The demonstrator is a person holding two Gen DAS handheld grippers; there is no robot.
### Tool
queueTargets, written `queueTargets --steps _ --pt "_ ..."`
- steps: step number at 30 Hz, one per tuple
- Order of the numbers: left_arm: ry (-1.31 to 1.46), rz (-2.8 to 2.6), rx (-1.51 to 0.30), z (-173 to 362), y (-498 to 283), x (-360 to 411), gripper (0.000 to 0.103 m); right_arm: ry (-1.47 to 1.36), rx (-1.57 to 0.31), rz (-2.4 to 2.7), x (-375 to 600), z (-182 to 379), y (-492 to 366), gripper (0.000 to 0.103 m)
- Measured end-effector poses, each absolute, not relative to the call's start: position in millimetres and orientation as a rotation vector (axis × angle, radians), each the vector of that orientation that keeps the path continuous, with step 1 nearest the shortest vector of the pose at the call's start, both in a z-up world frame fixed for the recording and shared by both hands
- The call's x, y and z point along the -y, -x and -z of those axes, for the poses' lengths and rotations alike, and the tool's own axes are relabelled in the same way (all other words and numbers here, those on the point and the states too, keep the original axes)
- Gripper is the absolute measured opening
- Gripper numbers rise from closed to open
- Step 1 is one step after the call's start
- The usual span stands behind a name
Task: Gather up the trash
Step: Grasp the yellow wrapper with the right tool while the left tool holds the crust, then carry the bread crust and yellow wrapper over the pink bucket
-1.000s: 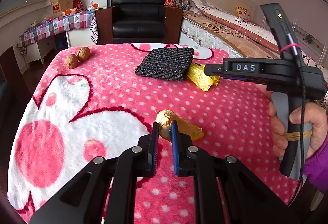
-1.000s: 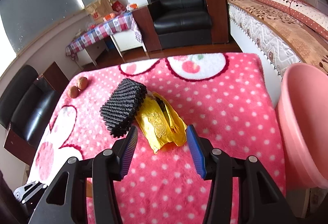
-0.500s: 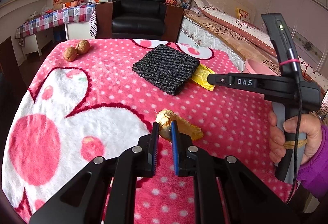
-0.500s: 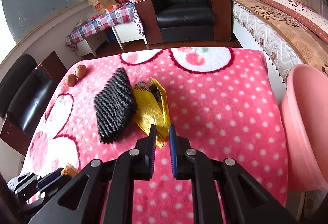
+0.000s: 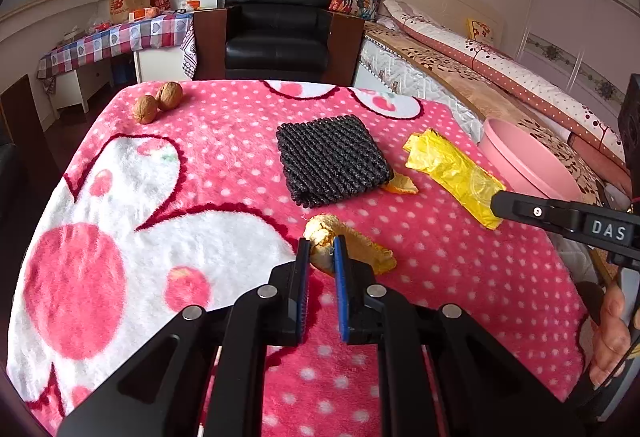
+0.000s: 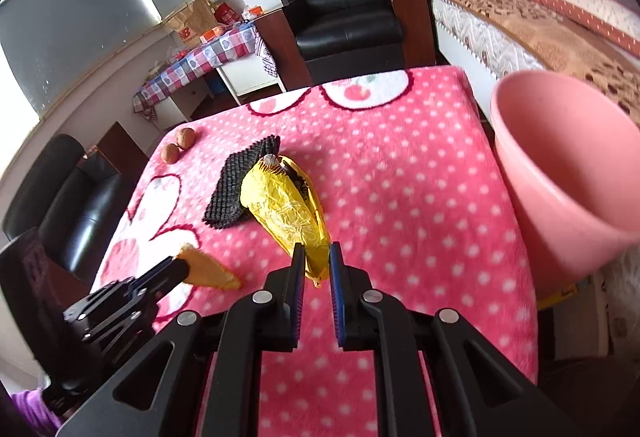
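The pink-blanketed counter (image 6: 400, 197) lies bare from the yellow wrapper (image 6: 288, 213) to the pink bucket (image 6: 560, 173) at three o'clock. At ten o'clock, the black foam mesh (image 6: 236, 185) and walnuts (image 6: 178, 147) crowd the surface.

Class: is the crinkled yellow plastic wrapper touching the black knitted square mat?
Apart. Left wrist view: pink blanket shows between wrapper and mat.
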State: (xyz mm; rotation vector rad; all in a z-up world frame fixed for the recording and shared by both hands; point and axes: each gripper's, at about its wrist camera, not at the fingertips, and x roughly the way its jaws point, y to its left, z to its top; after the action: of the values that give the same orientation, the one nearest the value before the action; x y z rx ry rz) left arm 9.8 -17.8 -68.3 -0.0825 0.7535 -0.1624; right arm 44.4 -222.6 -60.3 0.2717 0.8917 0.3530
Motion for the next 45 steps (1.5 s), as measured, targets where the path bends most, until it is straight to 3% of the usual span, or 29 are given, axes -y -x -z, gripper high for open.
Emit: queueTargets --steps 20,45 --pt "0.027 0.085 -0.711 54.2 -0.3 30.3 0.012 -0.266 -0.896 -0.334 241.1 69.2 -6.7 0.011" --pt "-0.094 0.235 -0.537 -19.8 -43.7 158.9 0.012 -0.370 -0.698 -0.140 334.8 18.3 -11.8 0.012"
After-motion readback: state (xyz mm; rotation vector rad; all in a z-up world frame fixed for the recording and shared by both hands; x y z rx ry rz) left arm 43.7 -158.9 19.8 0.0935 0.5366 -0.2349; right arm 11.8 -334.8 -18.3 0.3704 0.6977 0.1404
